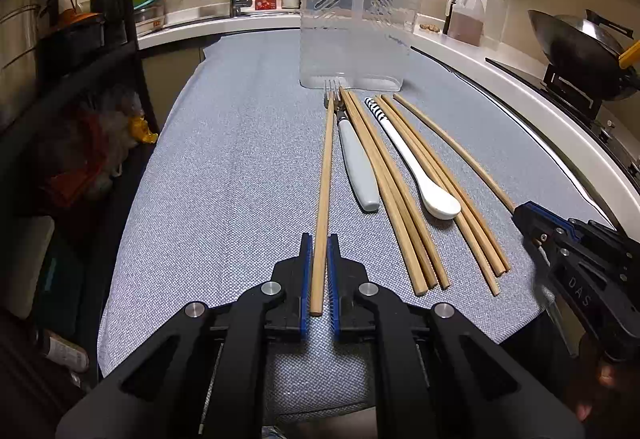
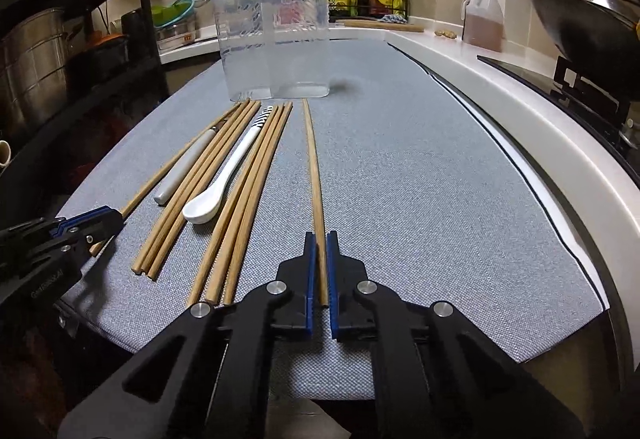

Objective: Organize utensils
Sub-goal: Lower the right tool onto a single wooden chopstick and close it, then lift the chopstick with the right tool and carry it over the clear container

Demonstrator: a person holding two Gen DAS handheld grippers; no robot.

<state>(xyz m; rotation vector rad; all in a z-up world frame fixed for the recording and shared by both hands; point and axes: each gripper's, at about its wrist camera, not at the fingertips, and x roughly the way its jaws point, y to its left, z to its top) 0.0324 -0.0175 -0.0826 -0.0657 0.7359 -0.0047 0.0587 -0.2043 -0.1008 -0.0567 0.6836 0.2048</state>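
Wok on stove; oil jug on counter.

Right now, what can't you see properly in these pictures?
- Fork: in both views chopsticks cover part of it.
- Clear holder: neither view looks down inside.
- Left claw and right claw: whether the pads really squeeze each chopstick is unclear.

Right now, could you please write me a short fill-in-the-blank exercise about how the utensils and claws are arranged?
1. Each claw, left and right, straddles one wooden ____.
2. The clear container beyond the utensils is ____.
3. The white spoon lies with its bowl toward the ____.
4. The utensils rest on a ____ cloth.

Missing words: chopstick; empty; claws; grey
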